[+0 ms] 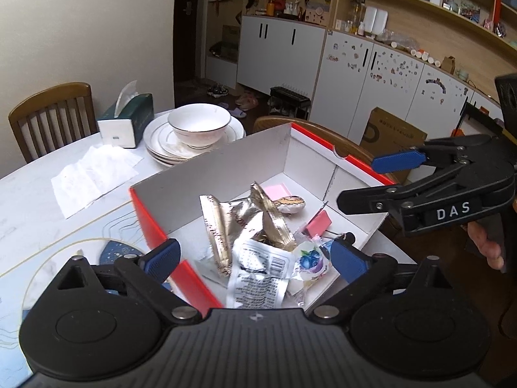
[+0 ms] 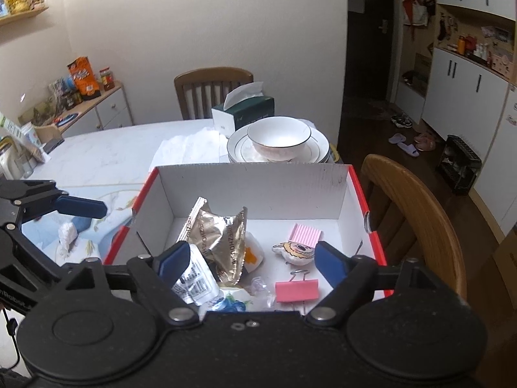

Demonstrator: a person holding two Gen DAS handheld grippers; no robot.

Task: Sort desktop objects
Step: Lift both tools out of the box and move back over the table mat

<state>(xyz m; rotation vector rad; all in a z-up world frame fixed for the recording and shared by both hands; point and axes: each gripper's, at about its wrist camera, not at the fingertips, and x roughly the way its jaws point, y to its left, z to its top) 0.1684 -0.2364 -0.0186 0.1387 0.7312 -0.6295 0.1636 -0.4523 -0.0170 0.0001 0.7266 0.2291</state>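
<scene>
We are holding the left claw [image 1: 255,258] spread wide over the near end of the red-and-white box [image 1: 245,158], with nothing between its blue pads. The right claw [image 2: 250,258] is also hanging spread over the same box, pinching nothing; in the left wrist view it is showing as a black arm at the right with one blue pad [image 1: 399,160] above the box's red rim.

The box is sitting on the white counter [image 1: 32,190] and is holding the sorted things. A crumpled gold wrapper [image 2: 215,239] is standing up near the middle. A white packet with a barcode [image 2: 194,283] is lying just beside it at the near left, and a blueberry sachet [image 2: 232,304] is lying at the near edge. A pink binder clip [image 2: 296,290] is resting on the box floor at the near right. Farther back, a small cartoon plush [image 2: 295,252] is lying touching a pink striped pad [image 2: 307,234].

Beyond the box, a white bowl [image 2: 278,137] is sitting on a stack of plates [image 2: 239,148], with a green tissue box [image 2: 245,110] behind it and loose tissues [image 1: 93,174] lying flat on the counter nearby. Outside the box to the left, a small white fluffy thing [image 2: 68,231] is lying on a patterned mat [image 2: 97,223]. Wooden chairs [image 2: 211,92] are standing around the counter.
</scene>
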